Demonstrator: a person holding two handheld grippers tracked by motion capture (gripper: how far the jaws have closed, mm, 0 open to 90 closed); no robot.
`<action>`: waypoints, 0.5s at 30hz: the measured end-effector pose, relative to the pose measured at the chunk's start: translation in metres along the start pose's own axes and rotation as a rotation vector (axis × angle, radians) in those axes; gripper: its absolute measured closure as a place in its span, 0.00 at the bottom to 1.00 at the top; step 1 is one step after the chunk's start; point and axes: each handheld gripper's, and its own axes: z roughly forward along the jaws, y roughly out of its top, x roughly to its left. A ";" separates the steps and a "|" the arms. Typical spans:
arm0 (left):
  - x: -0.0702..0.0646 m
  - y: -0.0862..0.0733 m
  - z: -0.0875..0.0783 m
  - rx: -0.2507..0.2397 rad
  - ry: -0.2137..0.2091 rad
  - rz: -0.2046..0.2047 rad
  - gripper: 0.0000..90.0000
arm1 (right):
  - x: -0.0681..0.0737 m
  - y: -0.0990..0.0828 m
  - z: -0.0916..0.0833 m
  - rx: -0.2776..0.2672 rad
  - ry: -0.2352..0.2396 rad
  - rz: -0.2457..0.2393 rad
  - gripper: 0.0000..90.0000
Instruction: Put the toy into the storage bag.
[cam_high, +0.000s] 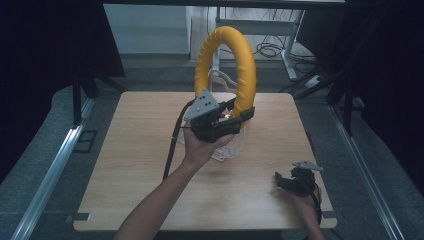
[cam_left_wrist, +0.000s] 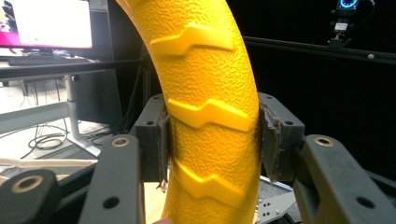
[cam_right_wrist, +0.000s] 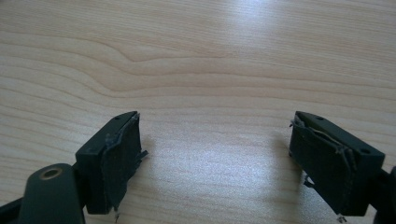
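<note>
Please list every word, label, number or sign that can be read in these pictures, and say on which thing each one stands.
None can be read.
Yellow ring: raised zigzag ridges, no letters.
Monitor in the left gripper view: bright screen, content too blurred to read.
Wooden table: bare grain, no print.

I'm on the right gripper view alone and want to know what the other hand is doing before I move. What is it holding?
Observer: The left gripper is shut on a yellow ring, lifted above the table.
Operator: How is the ring gripped?
Observer: The left gripper view has one pad on each side of the ring's ridged tube, pressing on it.
Operator: Where am I relative to it?
Observer: Your right gripper sits open near the table's near right corner, apart from the ring.
Operator: Anything else by the ring?
Observer: Something of clear plastic lies under the left hand; I cannot tell what it is.
</note>
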 end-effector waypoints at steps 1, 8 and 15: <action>0.000 0.000 0.001 0.002 -0.001 0.001 0.57 | 0.000 0.000 0.000 0.000 0.000 0.000 0.19; 0.000 -0.004 0.012 0.011 -0.010 -0.009 0.57 | 0.000 0.000 0.000 -0.001 -0.001 -0.001 0.19; -0.001 -0.007 0.023 0.019 -0.013 -0.027 0.57 | 0.000 0.000 0.000 -0.001 -0.002 -0.003 0.19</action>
